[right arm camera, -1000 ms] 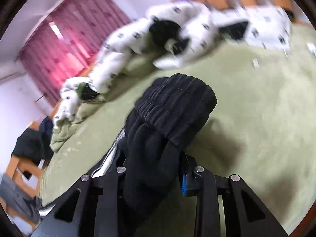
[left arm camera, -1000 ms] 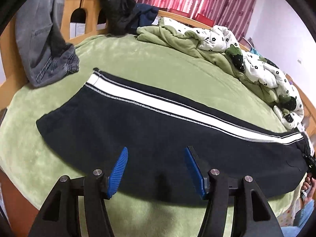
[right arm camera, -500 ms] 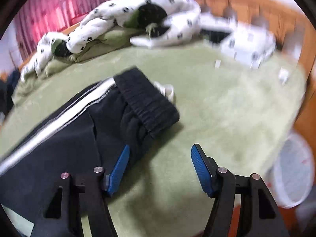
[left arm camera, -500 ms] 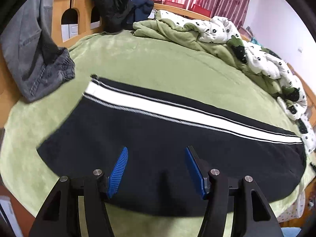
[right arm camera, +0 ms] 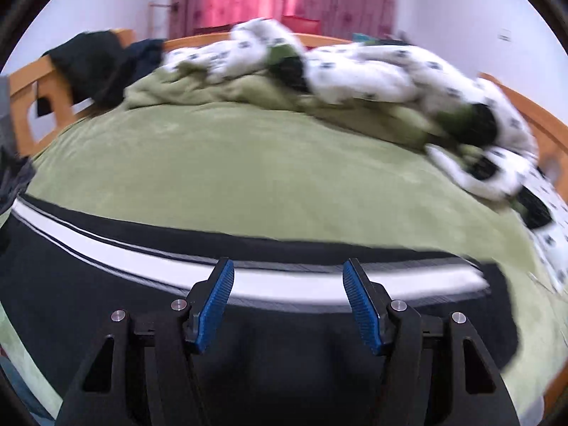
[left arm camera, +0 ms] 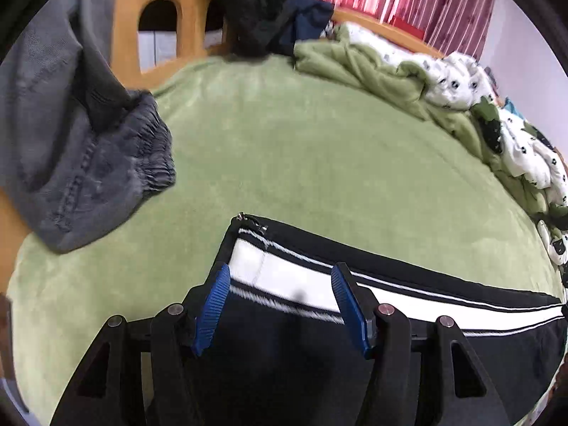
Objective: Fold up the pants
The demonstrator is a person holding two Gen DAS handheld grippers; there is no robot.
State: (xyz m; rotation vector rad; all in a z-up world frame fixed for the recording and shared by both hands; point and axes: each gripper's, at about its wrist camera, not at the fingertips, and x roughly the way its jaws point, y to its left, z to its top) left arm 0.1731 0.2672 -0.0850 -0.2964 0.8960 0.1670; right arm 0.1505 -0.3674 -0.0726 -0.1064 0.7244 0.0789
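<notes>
Black pants (left arm camera: 408, 323) with a white side stripe (right arm camera: 284, 282) lie flat and lengthwise along the near edge of a green-blanketed bed (left arm camera: 319, 163), legs stacked, ready for a crosswise fold. The left tool (left arm camera: 280, 307) hovers over the zippered hem end at the left, blue pads spread to either side of the stripe; its jaws have just closed a little, but nothing is pinched between them. The right tool (right arm camera: 287, 303) hangs over the middle of the garment, jaws apart and empty; they have just been opening, and the cloth lies slack beneath them. Grey jeans (left arm camera: 81, 163) drape over the wooden bed frame (left arm camera: 142, 17) at far left; a rumpled spotted quilt (right arm camera: 372, 74) lines the far side, well apart from the work.

The step in hand appears to be taking hold for the next fold. Done well, each tool would come down squarely and pinch both stacked layers at the hem end, one near the striped edge and one at the near edge, then lift together and carry the end evenly toward the waistband, keeping the stripe straight so no crease drags sideways.
</notes>
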